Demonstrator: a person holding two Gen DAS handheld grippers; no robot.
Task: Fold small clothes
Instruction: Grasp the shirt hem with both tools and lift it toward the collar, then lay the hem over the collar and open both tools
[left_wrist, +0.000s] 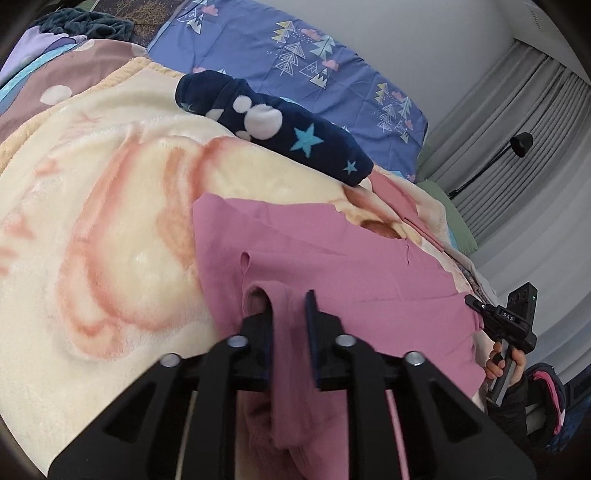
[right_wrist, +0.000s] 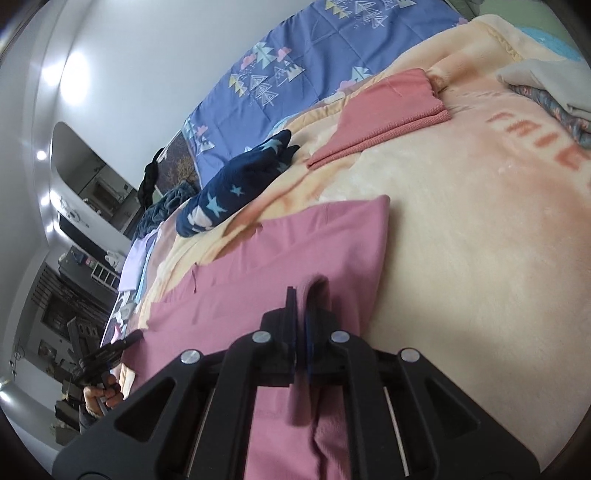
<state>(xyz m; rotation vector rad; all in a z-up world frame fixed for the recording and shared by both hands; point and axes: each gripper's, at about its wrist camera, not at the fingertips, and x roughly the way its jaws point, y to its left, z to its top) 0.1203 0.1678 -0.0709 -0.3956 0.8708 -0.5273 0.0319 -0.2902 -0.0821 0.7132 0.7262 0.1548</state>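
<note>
Pink garment (left_wrist: 332, 258) spread flat on a cream plush blanket (left_wrist: 110, 221) covering the bed, one edge lifted at two spots. Left gripper (left_wrist: 290, 321) with a fold of that pink cloth between its fingers (left_wrist: 262, 332): a visible gap on the right-hand pad, cloth resting against the left-hand one only, so loosened rather than clamped. Right gripper (right_wrist: 301, 317) nearly closed, fingers (right_wrist: 290, 321) pinching a thin ridge of the same garment near its far corner. Navy fleece piece with stars and paw prints (left_wrist: 273, 125) lying beyond the pink cloth, apart from it. Folded salmon cloth (right_wrist: 384, 110) farther off on the blanket (seen from the right wrist only). Blue quilt with tree pattern (left_wrist: 295, 55) behind, along the wall. Each gripper's handle held in a hand (left_wrist: 504, 363).
</note>
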